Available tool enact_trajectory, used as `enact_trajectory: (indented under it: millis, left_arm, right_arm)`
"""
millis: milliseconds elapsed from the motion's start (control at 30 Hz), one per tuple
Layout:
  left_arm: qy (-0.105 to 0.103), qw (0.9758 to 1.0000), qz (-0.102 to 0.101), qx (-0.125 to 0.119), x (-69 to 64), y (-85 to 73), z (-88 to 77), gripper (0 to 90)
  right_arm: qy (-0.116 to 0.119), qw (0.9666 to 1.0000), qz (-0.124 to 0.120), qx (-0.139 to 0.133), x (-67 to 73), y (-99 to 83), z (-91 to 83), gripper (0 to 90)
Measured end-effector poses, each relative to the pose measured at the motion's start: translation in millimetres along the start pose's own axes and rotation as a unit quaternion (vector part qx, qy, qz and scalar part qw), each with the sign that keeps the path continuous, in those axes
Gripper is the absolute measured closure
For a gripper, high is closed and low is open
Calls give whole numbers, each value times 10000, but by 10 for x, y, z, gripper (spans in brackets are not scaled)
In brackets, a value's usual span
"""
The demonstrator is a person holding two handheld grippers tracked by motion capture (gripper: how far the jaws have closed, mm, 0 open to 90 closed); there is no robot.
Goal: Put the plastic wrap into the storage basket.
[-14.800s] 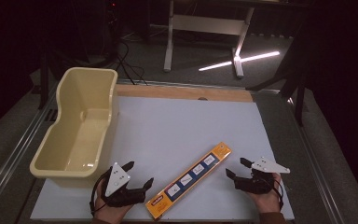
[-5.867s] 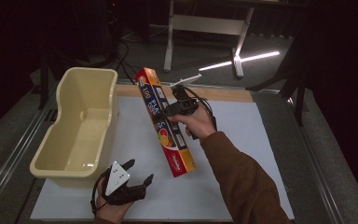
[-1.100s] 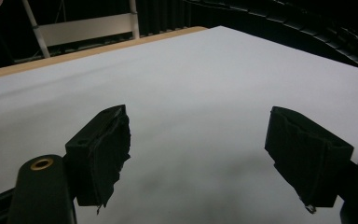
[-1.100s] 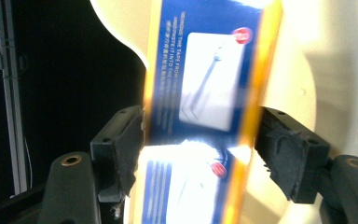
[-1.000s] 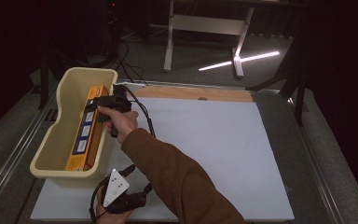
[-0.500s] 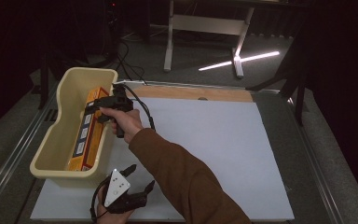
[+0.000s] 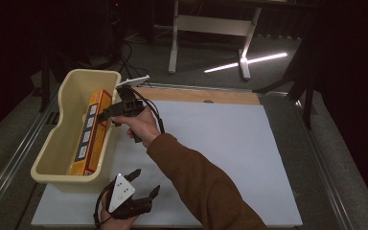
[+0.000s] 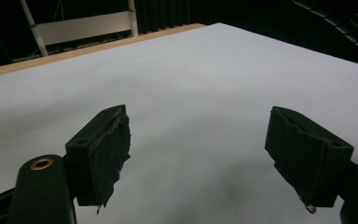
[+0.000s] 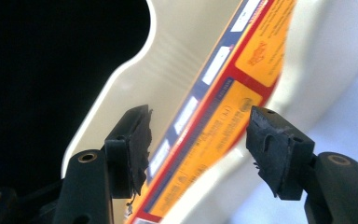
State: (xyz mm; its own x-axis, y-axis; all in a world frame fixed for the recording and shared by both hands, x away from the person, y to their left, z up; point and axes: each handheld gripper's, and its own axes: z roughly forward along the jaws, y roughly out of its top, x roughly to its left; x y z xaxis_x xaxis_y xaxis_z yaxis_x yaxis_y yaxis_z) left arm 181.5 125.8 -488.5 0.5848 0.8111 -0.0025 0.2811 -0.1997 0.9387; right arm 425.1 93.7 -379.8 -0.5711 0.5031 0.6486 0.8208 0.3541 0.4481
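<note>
A long orange box (image 7: pixel 92 132) with blue and white label panels lies lengthwise in the cream plastic tub (image 7: pixel 52 143), leaning against its right wall. My right gripper (image 7: pixel 108 116) hovers over the tub's right rim near the far end, pointing left at the box. In the right gripper view the box (image 9: pixel 223 107) and the tub's inner wall (image 9: pixel 177 60) lie beyond the right gripper (image 9: pixel 200 126), whose jaws stand open and clear of the box. My left gripper (image 7: pixel 144 182) rests open on the white tabletop by the front edge, with nothing between the jaws of the left gripper (image 8: pixel 196 140).
The white table surface (image 7: pixel 230 148) stretches to the right of the tub, with a wooden strip (image 7: pixel 206 96) along its far edge. A brown sleeve (image 7: pixel 196 187) reaches diagonally across the front middle. Beyond the table stand a metal frame (image 7: pixel 175 43) and a dark floor.
My right gripper has drawn back a little to the right and upward from the box, which stays in the tub. The left gripper has kept still.
</note>
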Motion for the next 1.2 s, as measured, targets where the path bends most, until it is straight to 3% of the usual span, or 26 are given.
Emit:
enact_trajectory:
  millis: [67, 233, 500, 733, 867, 1033, 1200]
  left_arm:
    - [3, 10000, -2, -16, -3, 0, -1, 218]
    - [1, 10000, 40, -8, -13, 2, -2, 218]
    - [12, 10000, 16, -18, -9, 6, -2, 218]
    - [35, 10000, -10, -15, 17, 14, 2, 218]
    - [73, 10000, -23, -15, 32, 15, -5, 219]
    - [102, 9999, -46, 3, 51, 18, -7, 219]
    - [131, 9999, -54, 27, 71, 21, 2, 219]
  right_arm:
    - [-150, 9997, -200, -22, -1, -27, -41, 393]
    - [-251, 9984, -492, -119, -43, -131, -174, 392]
    - [-450, 9952, -749, -429, -246, -310, -460, 392]
    - [-664, 9897, -1077, -675, -413, -543, -714, 380]
    - [-801, 9849, -1353, -722, -520, -762, -845, 379]
    - [-1287, 9747, -1569, -942, -687, -1061, -1033, 372]
    - [-1617, 9607, -1914, -1193, -807, -1374, -1191, 340]
